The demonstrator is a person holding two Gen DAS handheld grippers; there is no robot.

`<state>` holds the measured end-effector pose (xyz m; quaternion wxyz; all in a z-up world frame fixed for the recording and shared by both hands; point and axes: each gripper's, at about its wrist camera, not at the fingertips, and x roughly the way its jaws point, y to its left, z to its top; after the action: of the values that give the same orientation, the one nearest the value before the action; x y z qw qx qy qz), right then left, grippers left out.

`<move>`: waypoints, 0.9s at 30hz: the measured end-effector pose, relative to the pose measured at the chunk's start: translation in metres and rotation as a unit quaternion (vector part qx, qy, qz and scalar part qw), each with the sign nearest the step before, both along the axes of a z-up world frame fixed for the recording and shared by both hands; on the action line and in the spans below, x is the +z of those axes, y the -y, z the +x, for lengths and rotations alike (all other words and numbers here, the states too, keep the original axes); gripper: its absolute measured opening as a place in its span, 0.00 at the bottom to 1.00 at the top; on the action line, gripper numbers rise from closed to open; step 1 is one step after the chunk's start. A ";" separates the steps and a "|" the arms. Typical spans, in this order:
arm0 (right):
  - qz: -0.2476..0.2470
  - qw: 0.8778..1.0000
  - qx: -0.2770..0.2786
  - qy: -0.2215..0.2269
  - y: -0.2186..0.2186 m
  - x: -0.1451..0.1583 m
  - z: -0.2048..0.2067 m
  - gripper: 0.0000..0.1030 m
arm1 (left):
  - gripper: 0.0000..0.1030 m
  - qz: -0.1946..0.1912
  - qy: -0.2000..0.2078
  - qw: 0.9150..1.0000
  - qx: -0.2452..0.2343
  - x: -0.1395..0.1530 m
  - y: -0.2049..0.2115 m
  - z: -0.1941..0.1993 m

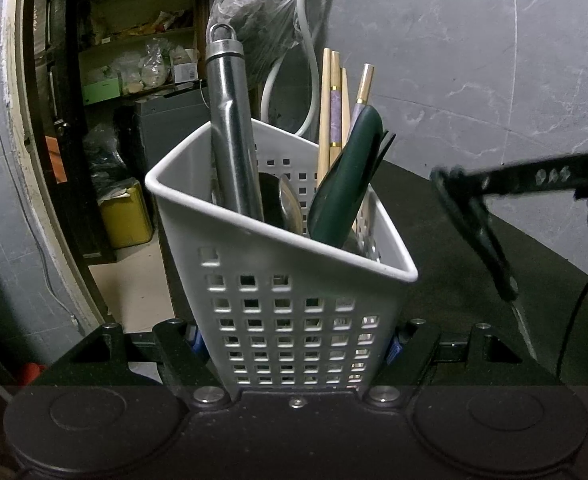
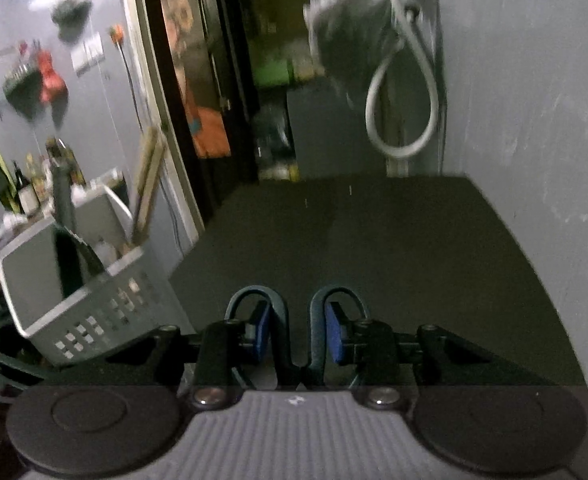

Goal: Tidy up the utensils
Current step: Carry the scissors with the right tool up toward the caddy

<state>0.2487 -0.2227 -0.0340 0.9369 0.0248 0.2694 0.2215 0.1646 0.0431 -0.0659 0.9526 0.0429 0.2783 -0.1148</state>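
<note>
Scissors (image 2: 298, 340) with dark green loop handles sit pinched between the blue pads of the right gripper (image 2: 298, 336), the two finger loops pointing forward over a dark countertop (image 2: 414, 260); the view is blurred. Seen from the left wrist camera, the same gripper (image 1: 506, 292) reaches in from the right, apparently with a pale blade tip showing below it, near but clear of the white perforated utensil caddy (image 1: 285, 304). That caddy is clamped by its lower walls in the left gripper (image 1: 294, 344), whose jaws press on both sides. Inside stand a steel tool handle with a hanging ring (image 1: 229, 128), wooden chopsticks (image 1: 334, 108), one banded in purple, a dark green scoop-like utensil (image 1: 346, 184) and a round metal piece (image 1: 289, 204) low down. Behind are a grey marbled wall, a looped white hose (image 1: 310, 80) and cluttered shelves. The step in hand looks like carrying the scissors to the caddy. Next they would need to be brought over the open rim on its right side, turned blade downward, lowered between the chopsticks and the wall, then released. No readable brand or writing shows anywhere.
</note>
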 end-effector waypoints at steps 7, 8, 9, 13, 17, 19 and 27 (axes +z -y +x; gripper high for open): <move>0.034 0.993 -0.024 0.109 0.010 0.023 -0.026 0.32 | 0.74 0.003 -0.001 1.000 0.000 0.000 0.002 -0.001; 0.035 0.992 -0.029 0.119 0.010 0.024 -0.027 0.32 | 0.74 0.004 -0.001 1.000 -0.001 0.000 0.002 -0.001; 0.036 0.991 -0.033 0.125 0.010 0.025 -0.029 0.32 | 0.74 0.004 -0.001 1.000 -0.001 0.000 0.002 -0.001; 0.040 0.988 -0.048 0.142 0.013 0.027 -0.044 0.32 | 0.74 0.005 -0.002 1.000 -0.001 0.000 0.002 -0.001; 0.032 0.986 -0.054 0.152 0.014 0.027 -0.063 0.32 | 0.74 0.005 -0.002 1.000 -0.001 0.000 0.002 -0.001; 0.026 0.986 -0.052 0.156 0.012 0.028 -0.074 0.32 | 0.74 0.005 -0.002 1.000 -0.001 0.000 0.002 -0.001; 0.012 0.987 -0.039 0.154 0.010 0.032 -0.108 0.32 | 0.74 0.005 -0.002 1.000 -0.001 0.000 0.003 -0.001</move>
<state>0.1405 -0.2329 -0.0017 0.9747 0.0125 0.1183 0.1890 0.1638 0.0405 -0.0660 0.9517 0.0479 0.2808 -0.1147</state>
